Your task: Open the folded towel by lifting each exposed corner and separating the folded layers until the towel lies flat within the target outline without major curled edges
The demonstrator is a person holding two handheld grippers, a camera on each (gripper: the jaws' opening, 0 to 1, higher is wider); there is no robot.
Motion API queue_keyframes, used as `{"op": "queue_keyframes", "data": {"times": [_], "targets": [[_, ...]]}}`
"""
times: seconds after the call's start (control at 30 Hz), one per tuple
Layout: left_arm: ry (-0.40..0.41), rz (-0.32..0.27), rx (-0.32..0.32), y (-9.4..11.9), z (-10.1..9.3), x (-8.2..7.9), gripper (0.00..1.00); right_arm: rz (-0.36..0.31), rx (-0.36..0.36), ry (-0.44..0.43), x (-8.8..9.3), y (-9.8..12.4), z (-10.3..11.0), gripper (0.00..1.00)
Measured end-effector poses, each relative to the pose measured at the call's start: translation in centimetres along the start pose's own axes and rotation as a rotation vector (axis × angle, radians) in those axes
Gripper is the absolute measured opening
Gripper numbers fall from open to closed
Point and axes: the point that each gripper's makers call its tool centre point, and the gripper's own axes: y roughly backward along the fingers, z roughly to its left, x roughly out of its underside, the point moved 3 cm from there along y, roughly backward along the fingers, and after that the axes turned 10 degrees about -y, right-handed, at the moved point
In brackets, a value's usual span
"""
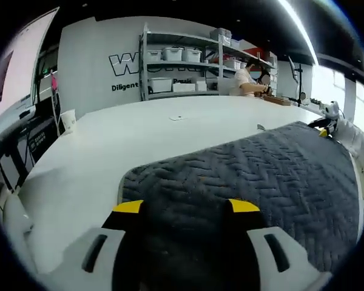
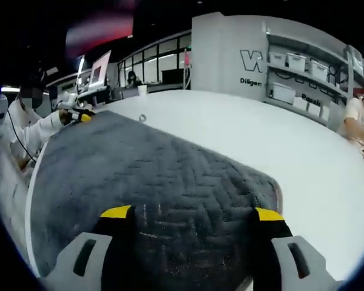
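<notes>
White tabletop runs broad and bare beyond the grey towel, which lies spread near the table's edge. Both the left gripper and the right gripper hover with jaws wide, gripping nothing, each over a towel corner. A careless pinch could catch two layers or drag the cloth off its place. Free room lies ahead toward the paper cup and shelves.
</notes>
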Motion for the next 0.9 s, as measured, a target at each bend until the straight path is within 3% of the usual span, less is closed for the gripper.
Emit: {"op": "queue_keyframes", "data": {"times": [0.43,0.57,0.77,0.9], "targets": [[0.008,0.010,0.003,0.2,-0.3,-0.1,0.54,0.039,-0.009,0.005,0.0,-0.1,0.5,0.84],[0.049,-0.032,0.021,0.6,-0.6,-1.2,0.64,0.049,0.005,0.000,-0.1,0.0,0.8,0.82],[0.094,-0.119,0.004,4.1,-1.0,-4.0,0.60,-0.014,-0.002,0.008,-1.1,1.7,3.5,0.86],[0.144,-0.108,-0.026,7.2,-1.7,-3.5,0.61,-0.028,0.090,-0.011,-0.6,3.7,4.4,0.86]]}}
